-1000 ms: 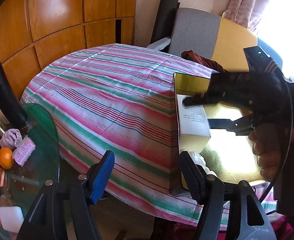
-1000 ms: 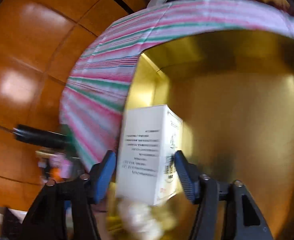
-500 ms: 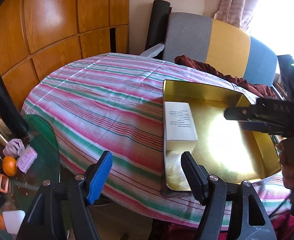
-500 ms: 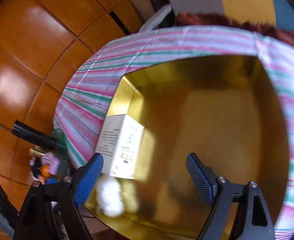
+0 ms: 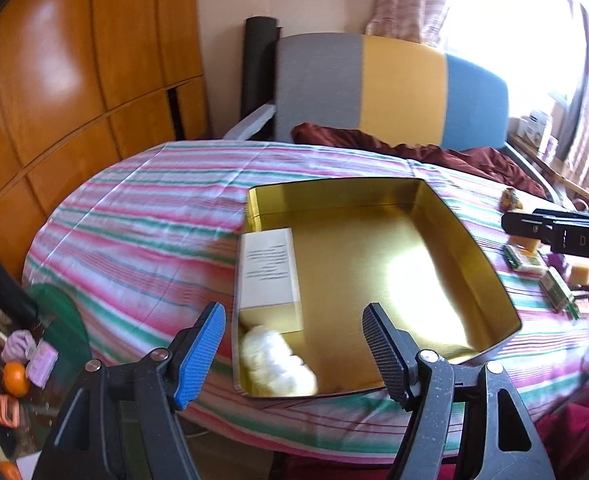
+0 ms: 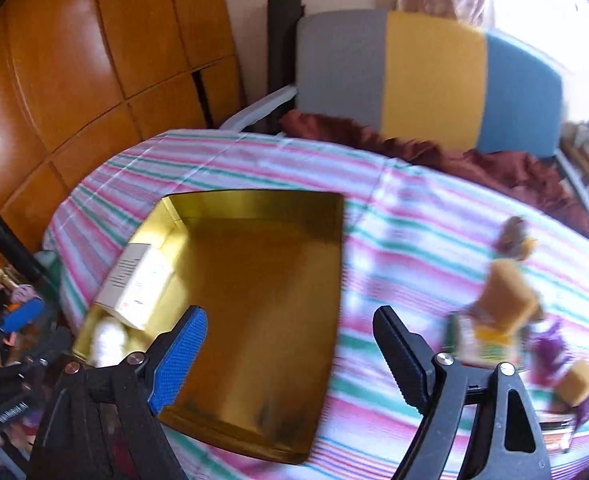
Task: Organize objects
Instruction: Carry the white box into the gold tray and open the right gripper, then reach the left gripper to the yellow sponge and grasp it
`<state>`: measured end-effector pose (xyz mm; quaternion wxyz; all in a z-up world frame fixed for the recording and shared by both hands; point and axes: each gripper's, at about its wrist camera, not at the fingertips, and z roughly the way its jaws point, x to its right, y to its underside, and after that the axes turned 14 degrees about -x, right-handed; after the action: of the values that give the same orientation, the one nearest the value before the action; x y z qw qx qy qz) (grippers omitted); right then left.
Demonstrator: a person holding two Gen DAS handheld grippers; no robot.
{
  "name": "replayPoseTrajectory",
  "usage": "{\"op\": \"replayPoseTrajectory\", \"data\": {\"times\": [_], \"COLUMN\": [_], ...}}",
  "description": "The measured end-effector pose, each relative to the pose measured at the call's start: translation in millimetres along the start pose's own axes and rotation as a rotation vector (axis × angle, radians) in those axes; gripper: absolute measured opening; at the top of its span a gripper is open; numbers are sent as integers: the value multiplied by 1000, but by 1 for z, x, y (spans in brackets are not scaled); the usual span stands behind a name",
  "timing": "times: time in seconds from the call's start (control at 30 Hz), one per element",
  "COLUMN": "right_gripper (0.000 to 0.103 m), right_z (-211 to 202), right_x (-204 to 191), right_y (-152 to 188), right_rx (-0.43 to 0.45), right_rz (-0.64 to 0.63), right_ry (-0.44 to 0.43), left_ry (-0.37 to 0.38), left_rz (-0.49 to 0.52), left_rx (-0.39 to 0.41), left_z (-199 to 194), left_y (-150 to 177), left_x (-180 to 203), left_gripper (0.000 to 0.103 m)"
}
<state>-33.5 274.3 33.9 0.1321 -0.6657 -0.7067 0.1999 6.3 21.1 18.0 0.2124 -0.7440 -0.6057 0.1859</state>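
Our left gripper (image 5: 292, 350) & right gripper (image 6: 290, 354) both gape, nothing between fingers. Just past left fingers: 1 gold tin (image 5: 470, 240) holding 1 white box (image 5: 270, 272) & 1 white wad (image 5: 274, 360). Beyond right's right finger: approx 3 tan blocks (image 6: 506, 300), loose. Risk, we judge: blurry clutter, so grabbing two at once.

The left gripper (image 5: 293, 330) is showing two black plastic arms with triangular cut-outs and silver screw heads at their joints. One finger is wearing a bright blue textured pad (image 5: 200, 354), the other a black cross-hatched pad (image 5: 382, 350). The right gripper (image 6: 290, 338) is sharing the same build: a blue pad (image 6: 180, 362), a black pad (image 6: 398, 354), silver screws. Seen from the left wrist, its black body is carrying pale lettering reading "DAS".
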Motion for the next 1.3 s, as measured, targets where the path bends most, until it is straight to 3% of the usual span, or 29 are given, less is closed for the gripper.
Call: {"op": "replayPoseTrajectory", "data": {"times": [0.37,0.53,0.6,0.67,0.8,1.1,1.3], "right_gripper": [87,87,87,87,87,87,87], "right_z": [-31,-28,-24,-20,-31,-31,-30], "right_x": [127,199,228,255,280,295,295], "right_y": [14,33,50,62,71,82,80], "right_rx": [60,92,104,60,122,115,110], "right_rz": [194,377,493,615,741,831,824], "right_ry": [239,332,321,298,176,69,49], "left_ry": [55,121,127,144,176,253,253], "left_rz": [126,190,233,261,294,370,437], "left_rx": [-3,-25,-22,-21,-33,-73,-99], "left_z": [1,8,8,8,11,20,34], "left_y": [-14,-20,-23,-26,-35,-51,-62], "left_x": [57,87,103,115,140,199,236], "left_gripper": [73,73,75,76,80,80,80]}}
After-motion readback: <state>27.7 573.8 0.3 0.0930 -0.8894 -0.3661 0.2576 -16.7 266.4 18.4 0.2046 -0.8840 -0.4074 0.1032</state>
